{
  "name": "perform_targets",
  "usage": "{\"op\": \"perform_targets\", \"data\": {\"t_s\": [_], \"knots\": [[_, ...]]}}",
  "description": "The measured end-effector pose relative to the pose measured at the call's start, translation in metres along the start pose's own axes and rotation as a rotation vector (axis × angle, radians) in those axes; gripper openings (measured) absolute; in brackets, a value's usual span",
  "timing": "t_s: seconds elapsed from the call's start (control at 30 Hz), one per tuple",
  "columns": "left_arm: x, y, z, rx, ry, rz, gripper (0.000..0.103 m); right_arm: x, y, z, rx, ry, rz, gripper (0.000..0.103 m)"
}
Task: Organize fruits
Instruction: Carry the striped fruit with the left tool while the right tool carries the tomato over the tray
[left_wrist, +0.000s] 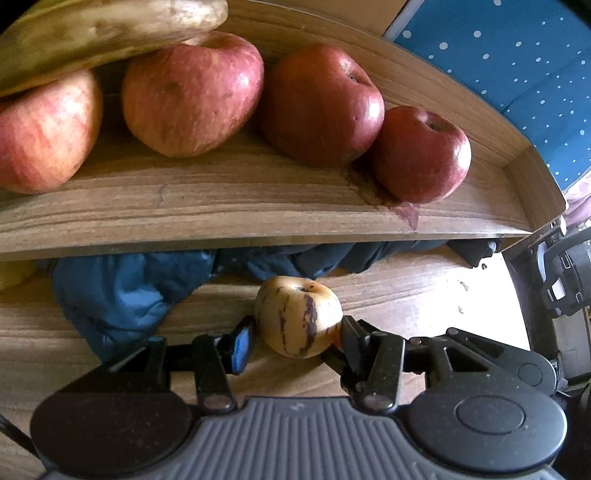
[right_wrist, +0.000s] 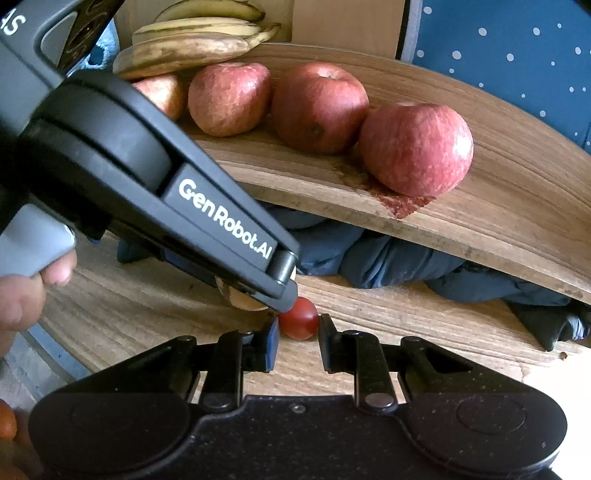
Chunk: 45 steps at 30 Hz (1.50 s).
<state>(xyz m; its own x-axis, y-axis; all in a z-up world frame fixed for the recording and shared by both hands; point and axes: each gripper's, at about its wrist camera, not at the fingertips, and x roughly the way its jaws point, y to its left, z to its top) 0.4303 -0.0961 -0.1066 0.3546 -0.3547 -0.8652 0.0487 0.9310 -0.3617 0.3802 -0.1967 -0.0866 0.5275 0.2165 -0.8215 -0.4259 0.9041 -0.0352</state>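
- Two hand-held grippers work low over a brown wood-grain worktop (left_wrist: 424, 291), both pointing steeply down beneath a curved wooden shelf (left_wrist: 258, 214).
- Left gripper (left_wrist: 295, 332): its fingers are partly apart and closed onto a small pale-yellow round fruit with dark purple streaks (left_wrist: 299, 317); the blue-padded finger (left_wrist: 242, 345) touches it at 9 o'clock and the black one at 3 o'clock. The fruit sits on the worktop.
- Right gripper (right_wrist: 297, 334): its fingers are drawn in close on a small glossy red round fruit (right_wrist: 300, 317), one on each side of it, the fruit resting on the worktop. The left pad touches it; at the right pad I cannot tell whether a sliver of space is left.
- In the right wrist view the left gripper's black body crosses from 10 o'clock down to its tip just beside the red fruit, and the yellow fruit peeks out under it. A person's hand (right_wrist: 22, 291) grips its grey handle at 9 o'clock.
- Four red apples (right_wrist: 317, 107) stand in a row on the shelf; the rightmost one (right_wrist: 415, 147) sits beside a reddish stain on the wood.
- A bunch of browning yellow bananas (right_wrist: 192, 48) lies at 11 o'clock, over the leftmost apples.
- Crumpled dark-blue cloth (left_wrist: 125, 295) fills the space under the shelf, behind both small fruits.
- A blue fabric with white dots (left_wrist: 517, 66) shows at 1 o'clock beyond the shelf.
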Motion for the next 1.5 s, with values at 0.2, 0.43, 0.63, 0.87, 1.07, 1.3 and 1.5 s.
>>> {"op": "perform_targets", "data": {"t_s": [0.2, 0.43, 0.63, 0.87, 1.07, 1.3, 1.5], "knots": [[-0.01, -0.001, -0.01, -0.006, -0.012, -0.004, 0.053, -0.003, -0.003, -0.005, -0.005, -0.004, 0.013, 0.023], [-0.03, 0.004, -0.021, -0.023, -0.042, 0.014, 0.053, -0.003, -0.008, -0.009, -0.014, -0.015, 0.017, 0.023], [-0.048, 0.01, -0.038, -0.052, -0.068, 0.035, 0.053, -0.008, -0.007, -0.012, -0.025, -0.026, 0.026, 0.023], [-0.069, 0.014, -0.066, -0.08, -0.079, 0.046, 0.053, -0.028, -0.002, -0.02, -0.042, -0.05, 0.053, 0.023], [-0.085, 0.014, -0.092, -0.087, -0.086, 0.064, 0.053, -0.05, 0.013, -0.032, -0.073, -0.084, 0.101, 0.023], [-0.097, 0.013, -0.117, -0.104, -0.082, 0.074, 0.053, -0.071, 0.03, -0.052, -0.089, -0.081, 0.134, 0.023], [-0.104, 0.019, -0.128, -0.126, -0.075, 0.083, 0.053, -0.081, 0.045, -0.065, -0.103, -0.07, 0.169, 0.023]]}}
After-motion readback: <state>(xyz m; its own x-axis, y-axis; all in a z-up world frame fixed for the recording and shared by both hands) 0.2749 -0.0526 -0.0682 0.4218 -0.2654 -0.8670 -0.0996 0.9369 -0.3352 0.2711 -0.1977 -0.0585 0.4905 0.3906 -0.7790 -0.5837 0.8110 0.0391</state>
